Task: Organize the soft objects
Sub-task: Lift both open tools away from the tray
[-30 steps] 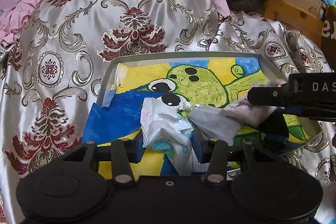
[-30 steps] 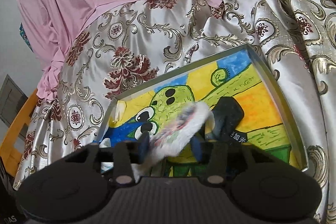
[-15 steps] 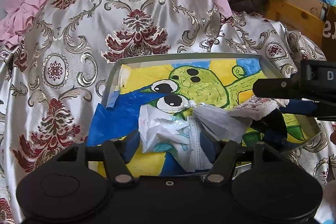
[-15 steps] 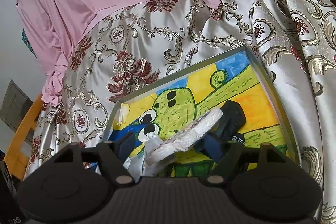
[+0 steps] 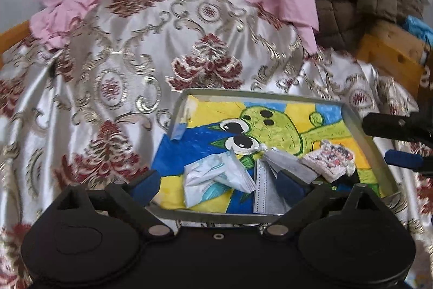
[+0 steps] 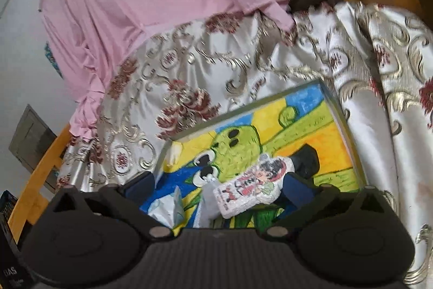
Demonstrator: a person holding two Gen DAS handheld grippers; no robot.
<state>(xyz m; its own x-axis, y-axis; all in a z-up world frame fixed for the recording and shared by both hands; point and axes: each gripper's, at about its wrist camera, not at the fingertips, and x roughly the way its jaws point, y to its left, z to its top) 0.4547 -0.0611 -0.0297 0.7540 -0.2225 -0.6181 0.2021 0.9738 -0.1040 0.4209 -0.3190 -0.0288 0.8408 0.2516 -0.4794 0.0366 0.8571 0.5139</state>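
Both your tools have just been opening and now stand wide, holding nothing: the left tool (image 5: 216, 184) straddles the white packet (image 5: 213, 182) and grey mask (image 5: 273, 175), the right tool (image 6: 216, 184) frames the printed towel (image 6: 254, 184). All three lie loose in the painted tray (image 5: 360, 126) on the brocade cloth (image 5: 121, 72). The risk, as I judge it, is snagging: the mask lies just beside your left tool's right finger (image 5: 291, 184), so lifting away carelessly could drag it over the tray's near rim.
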